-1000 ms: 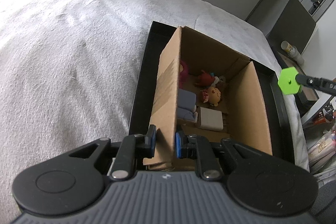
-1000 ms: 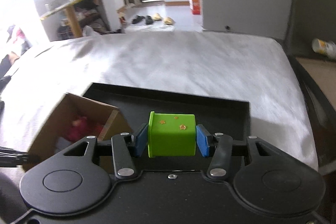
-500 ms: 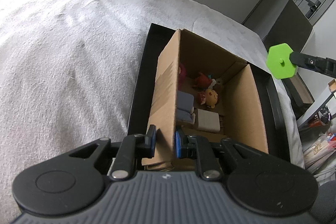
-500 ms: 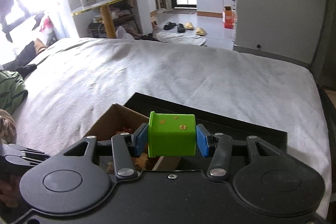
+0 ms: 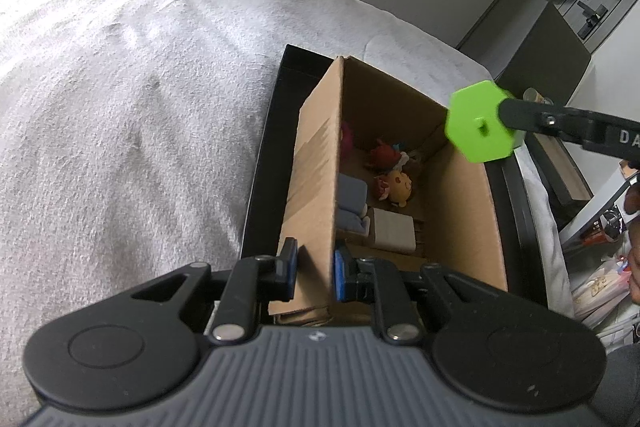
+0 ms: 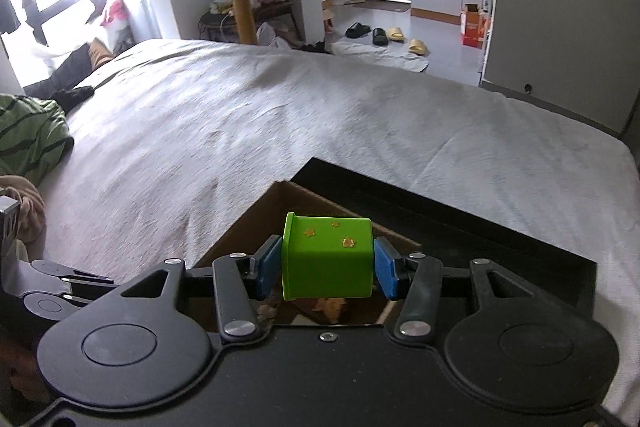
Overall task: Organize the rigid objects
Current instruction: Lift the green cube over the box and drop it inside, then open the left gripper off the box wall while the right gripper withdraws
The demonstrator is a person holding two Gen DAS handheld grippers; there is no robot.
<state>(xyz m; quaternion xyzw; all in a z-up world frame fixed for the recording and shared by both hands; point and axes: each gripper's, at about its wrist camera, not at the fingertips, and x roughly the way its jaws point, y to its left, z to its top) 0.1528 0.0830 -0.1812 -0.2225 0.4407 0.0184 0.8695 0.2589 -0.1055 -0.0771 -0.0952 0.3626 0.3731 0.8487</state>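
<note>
Green block [image 6: 327, 261], smooth plastic with 3 tiny gold stars, hangs over the open cardboard box [image 5: 460, 211], pinched between the right gripper [image 6: 327, 267] fingers. Best centre it above the toys, then release low. Left gripper [image 5: 313, 273] fingers clamp the box's corrugated wall, steadying it on the black tray [image 5: 260, 187].

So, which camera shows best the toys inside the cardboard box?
The left wrist view: it looks down into the cardboard box, showing the orange plush toy and the beige block. The right wrist view shows only a sliver, hidden behind the green block.
</note>
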